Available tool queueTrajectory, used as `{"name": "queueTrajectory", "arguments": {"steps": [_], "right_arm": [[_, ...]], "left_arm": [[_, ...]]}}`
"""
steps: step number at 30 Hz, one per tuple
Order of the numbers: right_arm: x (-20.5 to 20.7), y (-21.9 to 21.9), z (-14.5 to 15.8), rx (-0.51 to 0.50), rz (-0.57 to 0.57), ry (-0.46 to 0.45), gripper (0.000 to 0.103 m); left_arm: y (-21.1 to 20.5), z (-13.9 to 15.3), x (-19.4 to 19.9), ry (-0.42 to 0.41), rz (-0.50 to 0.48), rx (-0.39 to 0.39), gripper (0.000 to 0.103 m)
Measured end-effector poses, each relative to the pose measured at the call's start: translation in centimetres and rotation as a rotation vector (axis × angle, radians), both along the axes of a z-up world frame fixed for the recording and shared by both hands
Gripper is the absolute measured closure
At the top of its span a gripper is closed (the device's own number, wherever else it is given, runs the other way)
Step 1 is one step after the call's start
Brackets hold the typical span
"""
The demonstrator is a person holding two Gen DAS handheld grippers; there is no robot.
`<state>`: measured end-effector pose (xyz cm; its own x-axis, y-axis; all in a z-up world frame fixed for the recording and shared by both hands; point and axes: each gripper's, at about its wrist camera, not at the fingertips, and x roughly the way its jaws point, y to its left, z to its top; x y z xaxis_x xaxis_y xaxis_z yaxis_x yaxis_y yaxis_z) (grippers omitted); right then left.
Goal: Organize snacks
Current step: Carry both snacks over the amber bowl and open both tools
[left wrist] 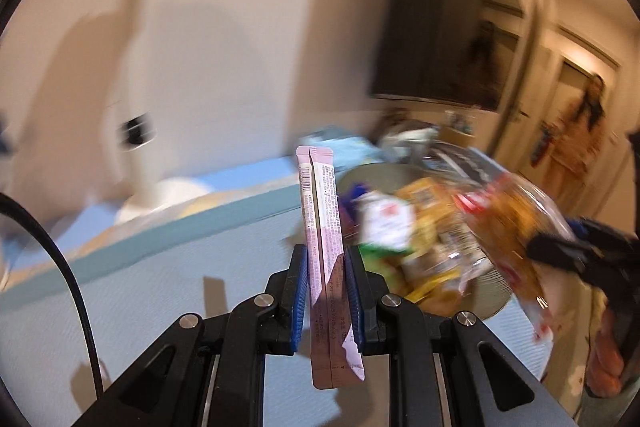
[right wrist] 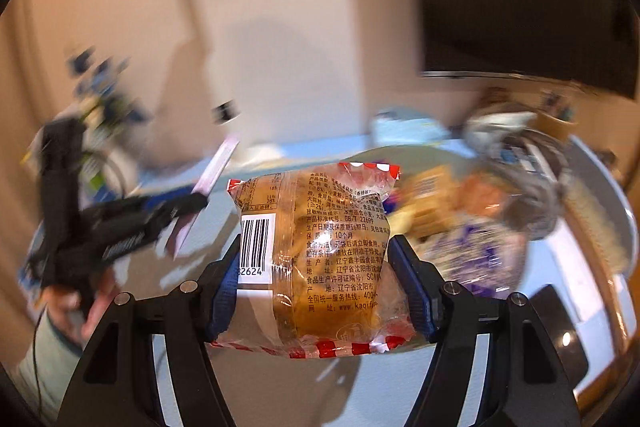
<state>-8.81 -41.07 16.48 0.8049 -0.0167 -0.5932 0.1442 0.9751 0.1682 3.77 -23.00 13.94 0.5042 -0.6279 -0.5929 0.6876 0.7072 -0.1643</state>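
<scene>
while both views are smeared with motion blur, we can read the main things, largest first.

table [left wrist: 160,287]: pale blue cloth, a darker blue band along its far edge, wall just behind; we see bare cloth to the left of the pile.

bowl [left wrist: 494,297]: round metal rim partly showing under the snack pile [left wrist: 420,227]; mixed packets heaped in and over it, too blurred for us to count or name.

right gripper [right wrist: 314,279]: its blue pads are pressed onto both sides of a clear bun packet [right wrist: 320,251], red-and-white trim, held up above the table, in front of the pile.

left gripper [left wrist: 327,287]: closed narrow on a pink stick sachet [left wrist: 322,227], upright, clear of the cloth, just left of the bowl.

progress: we judge the sorting early or mid-way; two items are lifted, most of the heap is not yet sorted, and no destination shows in either view.

room to move: open cloth lies left and near; we judge the far edge close to the wall, clutter behind the bowl, and the two grippers near enough that the packets could brush.
</scene>
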Motion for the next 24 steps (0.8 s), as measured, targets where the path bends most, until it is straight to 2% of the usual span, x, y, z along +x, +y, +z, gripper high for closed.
{"name": "queueTrajectory", "arguments": {"steps": [4, 6, 8, 12, 14, 15, 16, 21, 24], "right_arm": [[0.6, -4.5, 0.6, 0.050, -0.117, -0.013, 0.034], [0.9, -6.4, 0.6, 0.079, -0.169, -0.018, 0.034], [1.6, -7.7, 0.8, 0.090, -0.203, -0.013, 0.034], [3.0, -8.9, 0.5, 0.088, -0.216, 0.000, 0.031], [3.8, -9.2, -0.1, 0.091, -0.190, 0.028, 0.030], [4.0, -9.3, -0.4, 0.097, -0.195, 0.043, 0.030], [3.9, -9.4, -0.6, 0.101, -0.198, 0.046, 0.030], [2.5, -8.5, -0.5, 0.122, -0.185, 0.034, 0.030], [2.1, -6.4, 0.4, 0.088, -0.140, 0.028, 0.030]], "left_arm": [[-5.0, 0.3, 0.1, 0.002, -0.048, 0.014, 0.086], [-6.7, 0.3, 0.3, 0.037, -0.072, -0.020, 0.086], [-8.2, 0.3, 0.4, 0.048, -0.093, -0.036, 0.086], [-11.1, -0.1, 0.7, 0.042, -0.124, -0.012, 0.086], [-12.1, -0.6, 1.2, 0.044, -0.107, 0.028, 0.067], [-12.2, -0.9, 1.4, 0.047, -0.100, 0.045, 0.052], [-12.4, -1.0, 1.5, 0.046, -0.098, 0.046, 0.050], [-9.3, -0.8, 1.4, 0.054, -0.081, 0.025, 0.050], [-5.6, 0.1, 1.5, 0.068, -0.036, 0.001, 0.050]]}}
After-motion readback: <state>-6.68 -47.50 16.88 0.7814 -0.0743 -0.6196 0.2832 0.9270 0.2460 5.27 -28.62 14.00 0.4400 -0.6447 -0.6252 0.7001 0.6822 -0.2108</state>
